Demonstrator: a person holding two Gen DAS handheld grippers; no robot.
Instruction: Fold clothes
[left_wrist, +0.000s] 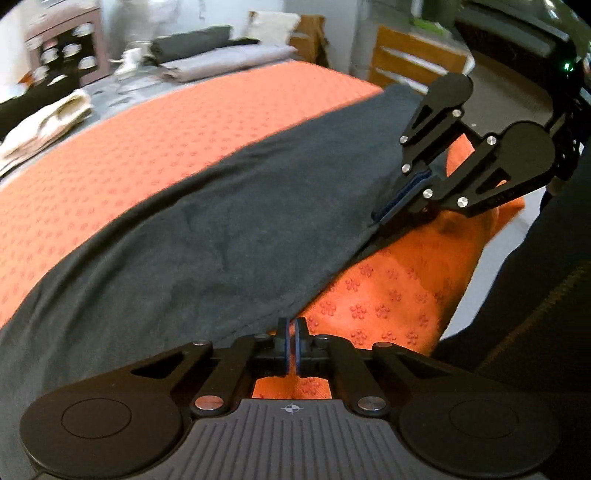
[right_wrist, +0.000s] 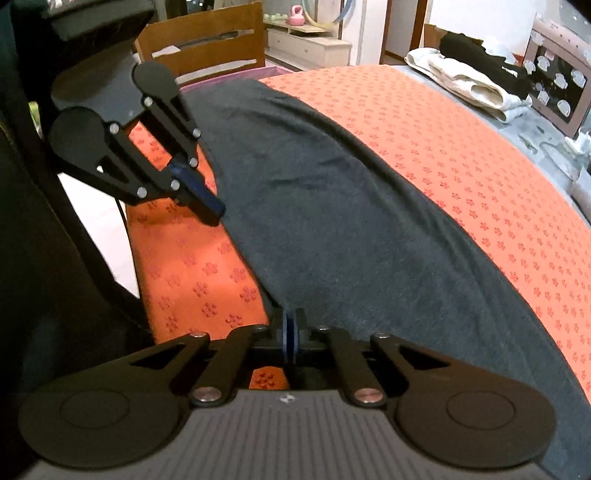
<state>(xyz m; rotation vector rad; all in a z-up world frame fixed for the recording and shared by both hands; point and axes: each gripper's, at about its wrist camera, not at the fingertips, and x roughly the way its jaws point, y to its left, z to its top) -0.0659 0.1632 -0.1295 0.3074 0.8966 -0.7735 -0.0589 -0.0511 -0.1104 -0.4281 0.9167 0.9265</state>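
Dark garment (left_wrist: 207, 229) on orange mat (left_wrist: 129, 147), near edge pinched by both hand-held grippers

One dark grey garment (left_wrist: 207, 236), one orange mat (left_wrist: 147, 147), two claws (both pinched closed), one wooden chair (right_wrist: 207, 40).

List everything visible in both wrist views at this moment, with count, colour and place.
dark grey garment: one, charcoal, spread flat along the near side of the orange mat.
orange mat: one, orange with a small flower print, covering the table.
folded clothes: several pieces, cream, grey and black, stacked at the far end of the table.
wooden chair: one, brown, beyond the table's edge.
framed board: one, pinkish frame with a dark panel, far end.
pink kettlebell: one, on a shelf in the background.
left gripper: black, shut at the garment's near edge.
right gripper: black, shut on the garment's near edge.
person's dark sleeve: beside the table.
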